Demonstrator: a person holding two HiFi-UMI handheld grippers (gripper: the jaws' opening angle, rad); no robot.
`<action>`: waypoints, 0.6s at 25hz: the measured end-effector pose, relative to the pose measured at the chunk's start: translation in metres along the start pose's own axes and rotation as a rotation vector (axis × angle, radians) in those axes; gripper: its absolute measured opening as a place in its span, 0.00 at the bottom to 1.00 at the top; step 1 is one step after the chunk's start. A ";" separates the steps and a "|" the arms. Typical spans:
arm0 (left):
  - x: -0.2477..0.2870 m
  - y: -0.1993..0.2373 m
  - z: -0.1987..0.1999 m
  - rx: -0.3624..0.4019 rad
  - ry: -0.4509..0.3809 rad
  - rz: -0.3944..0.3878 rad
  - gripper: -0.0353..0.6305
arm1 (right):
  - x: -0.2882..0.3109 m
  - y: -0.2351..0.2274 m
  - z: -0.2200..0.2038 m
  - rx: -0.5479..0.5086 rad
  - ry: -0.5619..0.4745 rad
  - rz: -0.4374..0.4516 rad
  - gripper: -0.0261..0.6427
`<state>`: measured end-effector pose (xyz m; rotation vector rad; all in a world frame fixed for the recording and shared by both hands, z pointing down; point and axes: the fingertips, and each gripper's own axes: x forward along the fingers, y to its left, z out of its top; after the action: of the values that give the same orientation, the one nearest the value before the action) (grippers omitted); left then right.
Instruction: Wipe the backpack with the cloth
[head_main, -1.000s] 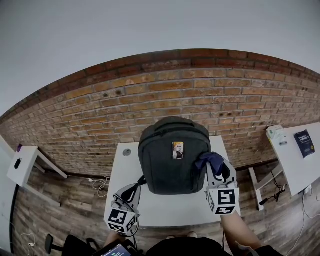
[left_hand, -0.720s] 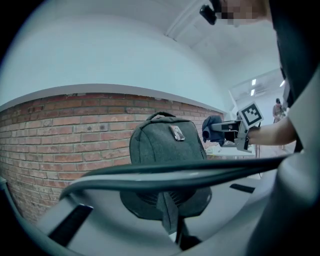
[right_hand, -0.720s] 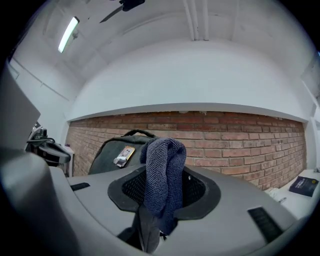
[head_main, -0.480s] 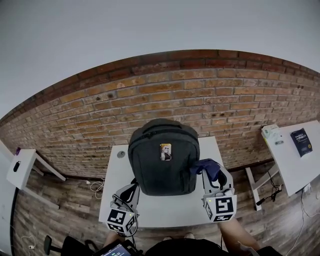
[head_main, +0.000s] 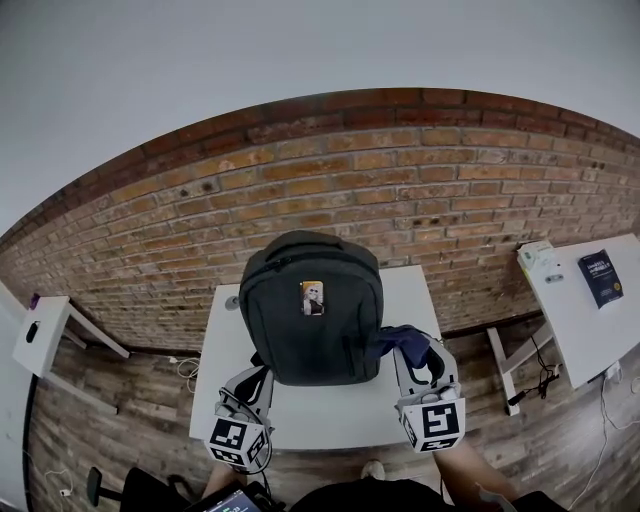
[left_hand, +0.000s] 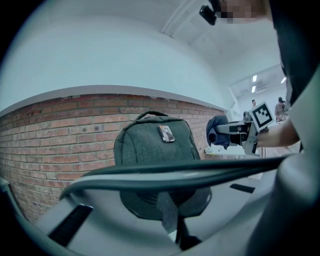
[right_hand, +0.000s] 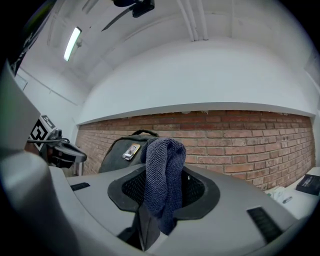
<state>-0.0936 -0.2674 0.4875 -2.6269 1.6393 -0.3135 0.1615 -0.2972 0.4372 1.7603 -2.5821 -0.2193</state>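
Observation:
A dark grey backpack (head_main: 310, 320) stands upright on the white table (head_main: 330, 425), with a small yellow tag on its front. My right gripper (head_main: 412, 353) is shut on a dark blue cloth (head_main: 402, 342), held at the backpack's lower right side. In the right gripper view the cloth (right_hand: 162, 175) droops over the jaws, with the backpack (right_hand: 117, 150) behind on the left. My left gripper (head_main: 252, 378) sits at the backpack's lower left corner. In the left gripper view a grey strap (left_hand: 167, 215) is pinched between the jaws and a black strap (left_hand: 175, 172) arcs across.
A brick wall (head_main: 400, 190) runs close behind the table. To the right stands a white side table (head_main: 575, 320) with a dark book (head_main: 600, 278) on it. A small white table (head_main: 40, 335) is at the left. Cables lie on the wood floor (head_main: 150, 400).
The whole scene has slid left and down in the head view as the head moved. The cloth stays by the backpack's right side. Both grips are unchanged.

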 end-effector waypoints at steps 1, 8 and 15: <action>-0.002 0.000 -0.002 -0.005 -0.001 0.002 0.05 | -0.002 0.000 -0.002 0.002 0.005 -0.002 0.24; -0.017 -0.011 -0.002 -0.024 -0.034 -0.018 0.05 | -0.024 0.004 -0.003 -0.005 0.027 -0.024 0.24; -0.068 -0.021 -0.011 -0.022 -0.036 -0.034 0.05 | -0.069 0.032 0.004 -0.007 0.031 -0.050 0.24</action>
<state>-0.1062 -0.1963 0.4906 -2.6625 1.5976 -0.2498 0.1569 -0.2212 0.4418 1.8117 -2.5155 -0.2004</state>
